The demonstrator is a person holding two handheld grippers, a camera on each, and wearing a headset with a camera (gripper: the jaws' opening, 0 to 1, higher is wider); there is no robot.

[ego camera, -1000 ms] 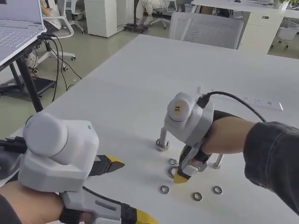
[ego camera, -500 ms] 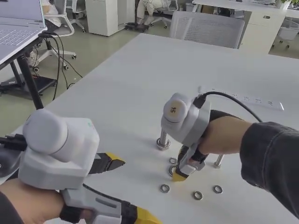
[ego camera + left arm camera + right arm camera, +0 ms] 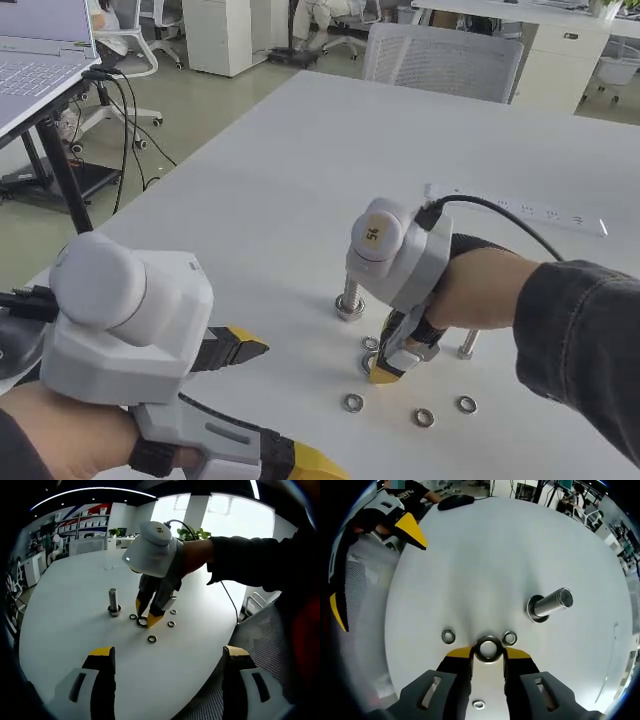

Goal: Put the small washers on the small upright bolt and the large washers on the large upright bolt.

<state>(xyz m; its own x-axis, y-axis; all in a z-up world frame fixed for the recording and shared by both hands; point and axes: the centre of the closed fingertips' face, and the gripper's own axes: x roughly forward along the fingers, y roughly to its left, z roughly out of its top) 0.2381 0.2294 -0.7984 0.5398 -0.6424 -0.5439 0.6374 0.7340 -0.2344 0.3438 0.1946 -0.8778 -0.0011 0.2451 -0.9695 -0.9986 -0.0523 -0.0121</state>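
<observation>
The large upright bolt [image 3: 350, 298] stands mid-table, with the small upright bolt [image 3: 466, 345] to its right, partly hidden behind my right hand. My right gripper [image 3: 384, 372] points down at the table just in front of the large bolt. In the right gripper view its yellow tips flank a large washer [image 3: 487, 649] that lies flat on the table, touching it on both sides. Small washers [image 3: 352, 403] [image 3: 424, 417] [image 3: 467, 405] lie nearby. My left gripper [image 3: 280, 410] hovers open at the near left, with nothing between its fingers.
A white power strip [image 3: 520, 212] lies at the back right of the white table [image 3: 300, 150]. A mesh chair [image 3: 440, 60] stands beyond the far edge. A laptop [image 3: 35, 55] sits on a desk to the left.
My right gripper has shifted only slightly, staying low over the large washer. The left gripper has held still.
</observation>
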